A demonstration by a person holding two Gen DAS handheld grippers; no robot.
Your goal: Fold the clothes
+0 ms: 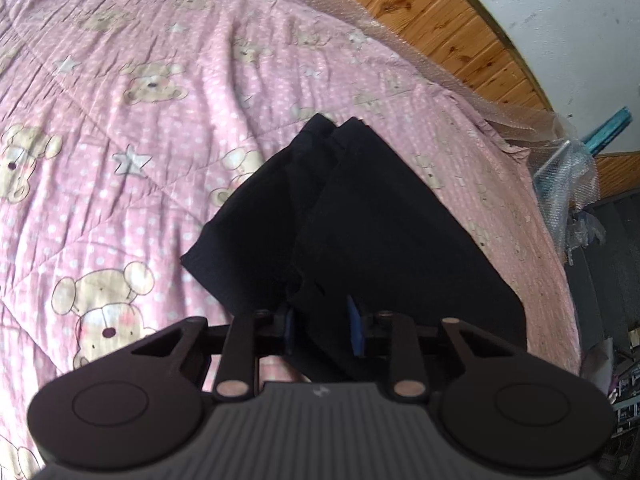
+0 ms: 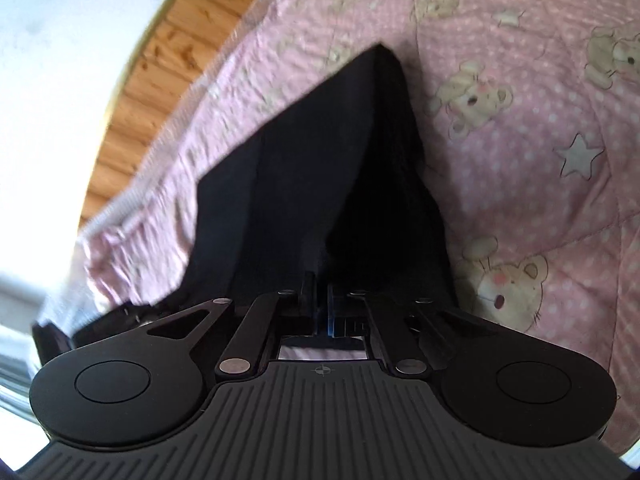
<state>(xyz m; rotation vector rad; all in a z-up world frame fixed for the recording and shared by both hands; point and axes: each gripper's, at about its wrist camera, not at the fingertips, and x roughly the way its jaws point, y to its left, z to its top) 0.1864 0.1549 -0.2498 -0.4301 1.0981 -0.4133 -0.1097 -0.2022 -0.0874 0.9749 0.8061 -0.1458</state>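
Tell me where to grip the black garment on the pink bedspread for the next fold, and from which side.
Grip the black garment along its near edge, coming in from the near side, one gripper per corner. Its far end tapers to corners lying flat on the bedspread, while the near edge already sits between the left gripper pads and at the right gripper.

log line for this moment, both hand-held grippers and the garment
left hand-held gripper: fabric between pads | right hand-held gripper: shut on black garment | bedspread: pink

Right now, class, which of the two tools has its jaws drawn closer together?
The right tool: its jaws stand almost together on the edge of the black garment. The left tool shows a clear gap between its blue pads, with black cloth bunched in it.
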